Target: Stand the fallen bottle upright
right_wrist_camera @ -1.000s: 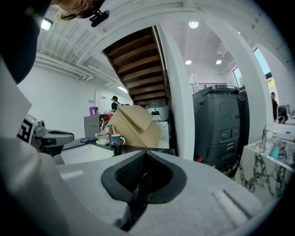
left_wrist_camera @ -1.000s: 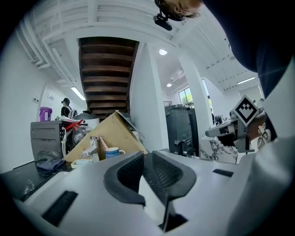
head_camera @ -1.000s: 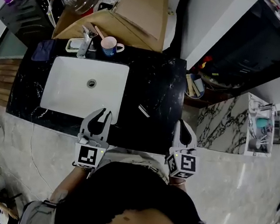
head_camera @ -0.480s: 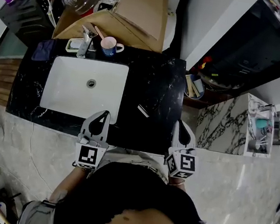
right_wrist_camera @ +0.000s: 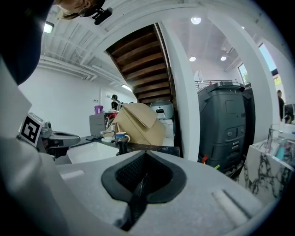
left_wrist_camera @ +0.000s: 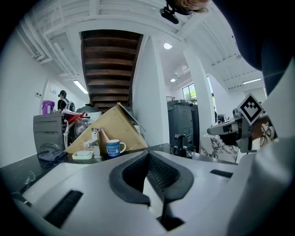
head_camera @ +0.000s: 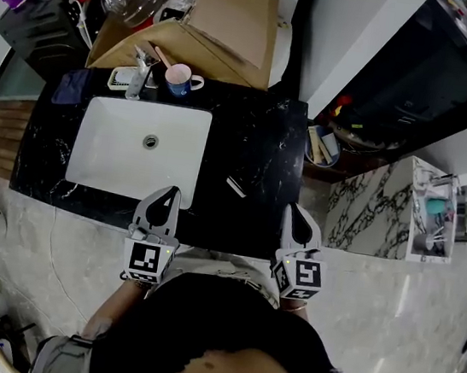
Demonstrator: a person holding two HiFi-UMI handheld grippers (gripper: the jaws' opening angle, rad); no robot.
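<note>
My left hand-held gripper (head_camera: 168, 196) and right hand-held gripper (head_camera: 296, 216) hang over the table's (head_camera: 262, 138) near edge, each with its jaws pressed together and nothing between them. Just beyond, between the two, what I take for the fallen bottle (head_camera: 235, 187) lies on its side, right of the sink's (head_camera: 116, 165) near right corner. I judge the reach has not begun. Next, one pair of jaws, likely the right, must open and close round the bottle's body.

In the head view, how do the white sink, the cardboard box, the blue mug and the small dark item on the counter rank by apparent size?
1. Cardboard box and white sink: similar, so unranked.
2. Blue mug.
3. Small dark item.
</note>
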